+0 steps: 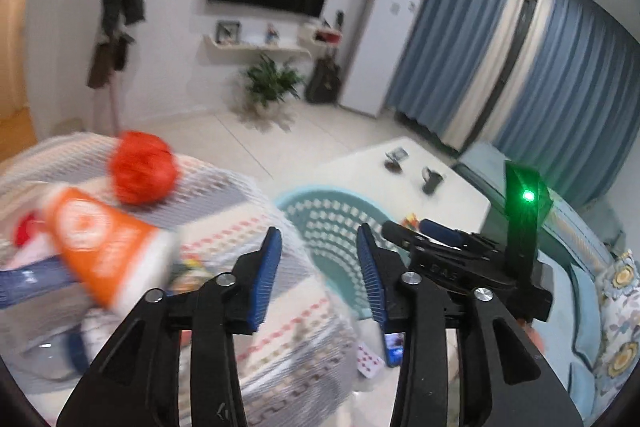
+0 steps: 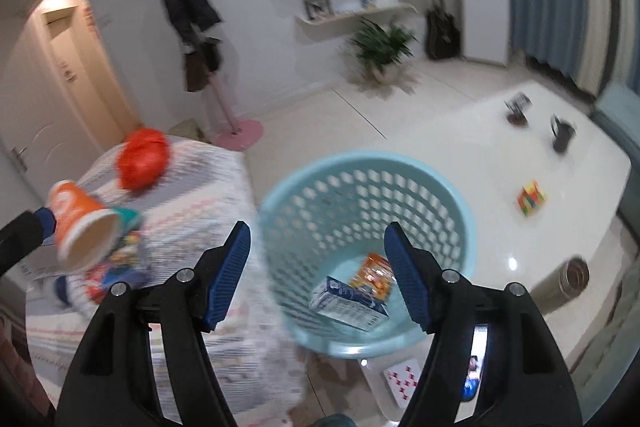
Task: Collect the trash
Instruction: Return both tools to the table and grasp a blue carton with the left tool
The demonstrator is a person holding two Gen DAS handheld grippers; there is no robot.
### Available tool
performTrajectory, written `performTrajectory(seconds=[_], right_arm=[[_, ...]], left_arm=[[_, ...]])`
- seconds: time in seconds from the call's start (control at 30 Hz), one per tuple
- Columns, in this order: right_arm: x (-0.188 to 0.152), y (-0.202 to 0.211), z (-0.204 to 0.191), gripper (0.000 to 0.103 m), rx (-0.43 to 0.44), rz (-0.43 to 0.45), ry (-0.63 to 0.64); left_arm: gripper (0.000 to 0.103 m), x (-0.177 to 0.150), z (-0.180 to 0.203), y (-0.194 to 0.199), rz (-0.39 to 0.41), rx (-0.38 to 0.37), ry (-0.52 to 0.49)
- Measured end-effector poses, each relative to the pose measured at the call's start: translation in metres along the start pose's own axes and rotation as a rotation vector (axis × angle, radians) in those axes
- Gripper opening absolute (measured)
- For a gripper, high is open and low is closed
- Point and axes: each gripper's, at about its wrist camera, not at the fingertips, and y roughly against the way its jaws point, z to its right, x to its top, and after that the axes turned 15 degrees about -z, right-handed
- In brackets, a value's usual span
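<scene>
My left gripper (image 1: pixel 320 279) stands open with nothing between its blue pads, above a patterned cloth (image 1: pixel 248 235). To its left an orange paper cup (image 1: pixel 100 247) lies tipped on its side, blurred; I cannot tell whether it rests on the cloth. A red crumpled lump (image 1: pixel 142 167) lies farther back. My right gripper (image 2: pixel 320 275) is open and empty over the turquoise basket (image 2: pixel 360 157). Inside the basket lie a blue-white carton (image 2: pixel 348 303) and an orange packet (image 2: pixel 374 275). In the right wrist view the cup (image 2: pixel 84 231) and the red lump (image 2: pixel 142 159) are at the left.
A white low table (image 2: pixel 520 155) carries two dark mugs (image 2: pixel 562 133), a coloured cube (image 2: pixel 530 198) and a metal flask (image 2: pixel 568 277). A playing card (image 2: pixel 402 377) and a phone (image 2: pixel 476 363) lie near the basket. A sofa (image 1: pixel 592 267) is at the right.
</scene>
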Motion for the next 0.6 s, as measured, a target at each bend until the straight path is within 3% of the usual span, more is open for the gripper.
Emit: performTrajectory(seconds=[0.17,0.3,0.5,0.6], right_arm=[[0.004,0.022,-0.068,0.066,0.068,0.042,0.142],[0.007,0.016,-0.116,0.066,0.128,0.021,0.233],[0.013,-0.018,-0.177,0.066,0.183,-0.057,0.327],[0.022,-0.037,-0.193,0.076,0.218,-0.100,0.328]], left_arm=[[0.047,-0.012,-0.037,0.057,0.089,0.090,0.057],[0.058,-0.022,-0.080,0.091,0.122,0.200,0.122],[0.070,-0.034,-0.134,0.102,0.066,0.299,0.193],[0.077,-0.036,-0.151,0.099,0.037,0.319,0.197]])
